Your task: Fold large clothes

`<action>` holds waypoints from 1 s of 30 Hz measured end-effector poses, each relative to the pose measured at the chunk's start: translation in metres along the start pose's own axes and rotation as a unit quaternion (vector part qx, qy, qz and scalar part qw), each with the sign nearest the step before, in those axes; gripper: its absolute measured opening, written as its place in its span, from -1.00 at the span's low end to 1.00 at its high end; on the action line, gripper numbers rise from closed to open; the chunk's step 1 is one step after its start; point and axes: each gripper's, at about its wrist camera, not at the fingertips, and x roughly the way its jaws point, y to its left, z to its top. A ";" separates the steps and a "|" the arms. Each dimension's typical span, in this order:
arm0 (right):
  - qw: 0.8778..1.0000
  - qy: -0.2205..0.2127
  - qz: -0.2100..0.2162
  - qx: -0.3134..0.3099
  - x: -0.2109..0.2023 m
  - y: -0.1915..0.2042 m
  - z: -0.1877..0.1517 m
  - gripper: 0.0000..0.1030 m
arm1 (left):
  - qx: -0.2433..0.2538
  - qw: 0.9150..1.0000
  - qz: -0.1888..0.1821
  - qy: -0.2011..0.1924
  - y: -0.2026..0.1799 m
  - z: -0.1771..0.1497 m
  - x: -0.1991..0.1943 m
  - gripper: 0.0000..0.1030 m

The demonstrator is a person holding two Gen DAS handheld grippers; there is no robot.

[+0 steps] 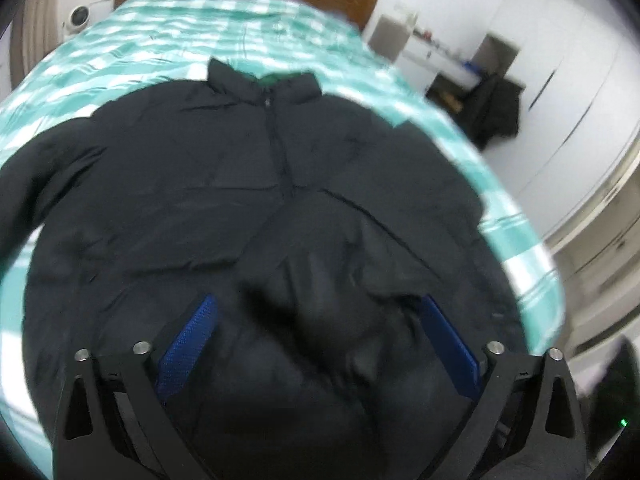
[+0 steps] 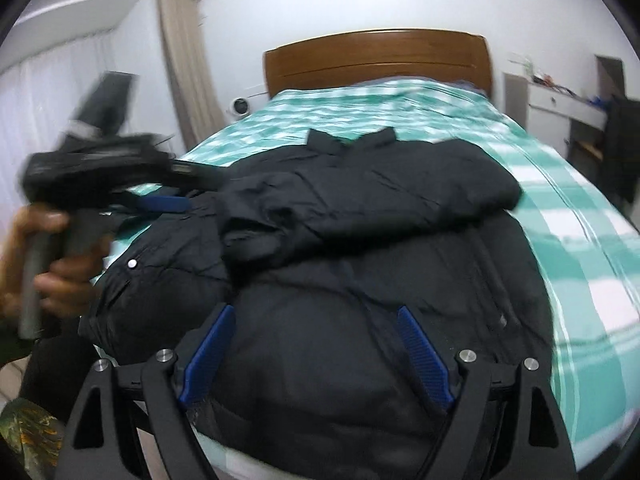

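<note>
Because a bulky coat folds best on a broad flat surface, the dark puffer jacket (image 2: pixel 360 216) lies front-up and zipped on the bed (image 2: pixel 576 216), collar toward the wooden headboard (image 2: pixel 376 60), hem at the near edge. One sleeve (image 2: pixel 304 208) is already folded across the chest, likely to narrow the jacket before it is doubled over. The right gripper (image 2: pixel 316 354) hovers over the hem, its blue fingers (image 2: pixel 420 356) spread wide and holding nothing. The left gripper (image 1: pixel 316 354), carried in a hand (image 2: pixel 52 280) at the bed's side, also has its fingers (image 1: pixel 188 348) wide apart, empty above the fabric. Both seem placed to take the hem next.
</note>
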 end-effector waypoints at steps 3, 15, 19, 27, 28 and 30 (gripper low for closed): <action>1.000 0.001 -0.006 0.004 -0.007 -0.006 -0.006 0.66 | 0.003 0.999 0.024 0.032 -0.002 0.007 0.026 -0.60; 0.999 -0.006 -0.027 0.024 -0.012 -0.031 0.005 0.65 | 0.033 0.991 0.111 -0.061 0.038 0.109 -0.012 -0.78; 0.999 -0.008 -0.040 0.030 -0.007 -0.052 0.026 0.65 | -0.005 0.987 0.153 -0.042 0.086 0.109 0.024 -0.77; 0.999 0.003 -0.048 0.000 0.031 -0.094 0.112 0.65 | -0.061 0.990 0.122 -0.042 0.140 0.067 0.064 -0.60; 0.999 0.003 -0.047 0.003 0.039 -0.101 0.124 0.65 | -0.063 0.990 0.120 -0.045 0.142 0.063 0.067 -0.58; 0.999 0.001 -0.046 0.013 0.058 -0.114 0.153 0.63 | -0.063 0.990 0.117 -0.052 0.145 0.059 0.072 -0.55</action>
